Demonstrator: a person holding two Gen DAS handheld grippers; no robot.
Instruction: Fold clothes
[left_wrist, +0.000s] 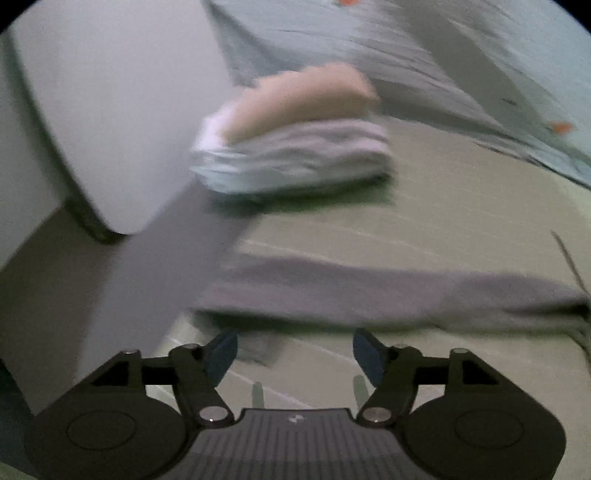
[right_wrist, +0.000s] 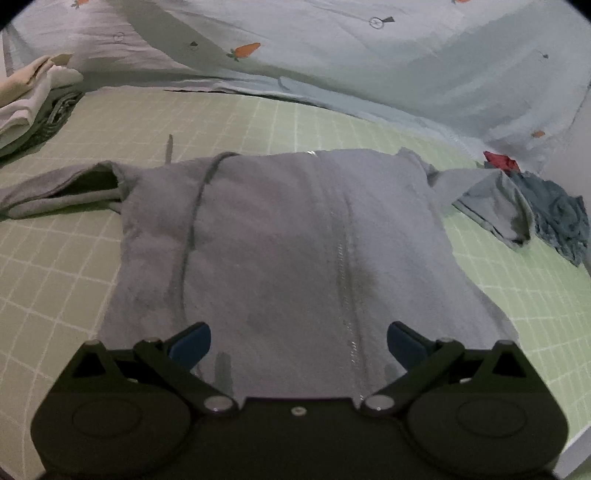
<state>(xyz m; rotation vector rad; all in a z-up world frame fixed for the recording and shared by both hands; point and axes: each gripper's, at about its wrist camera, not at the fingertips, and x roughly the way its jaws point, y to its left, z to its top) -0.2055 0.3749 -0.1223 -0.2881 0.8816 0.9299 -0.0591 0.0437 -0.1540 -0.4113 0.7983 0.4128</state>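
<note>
Lying flat on the green checked bed sheet (right_wrist: 55, 258), the grey zip-up garment (right_wrist: 280, 240) fills the middle of the right wrist view, its zipper (right_wrist: 345, 266) running up the front and one sleeve (right_wrist: 62, 188) stretched out to the left of the body. The near hem of the garment is hidden behind the right claw (right_wrist: 298, 341), whose jaws stand wide apart above the cloth with nothing between the pads. To the garment's right a crumpled heap of blue clothes (right_wrist: 554, 218) with a scrap of red cloth (right_wrist: 500, 160) behind it is partly cut off by the frame edge. Beyond the garment a pale blue quilt with carrot prints (right_wrist: 369, 66) lies bunched. To the far left of the garment, a pile of folded clothes (right_wrist: 29, 107) is half out of frame.

The left wrist view is smeared by motion blur. The left claw (left_wrist: 294, 352) is spread wide and empty, just short of the sleeve (left_wrist: 369, 291), whose far end runs out of frame. Past the sleeve sits the folded pile (left_wrist: 291, 155), its layers hard to separate, beside a blurred white object (left_wrist: 103, 110) I cannot identify.
</note>
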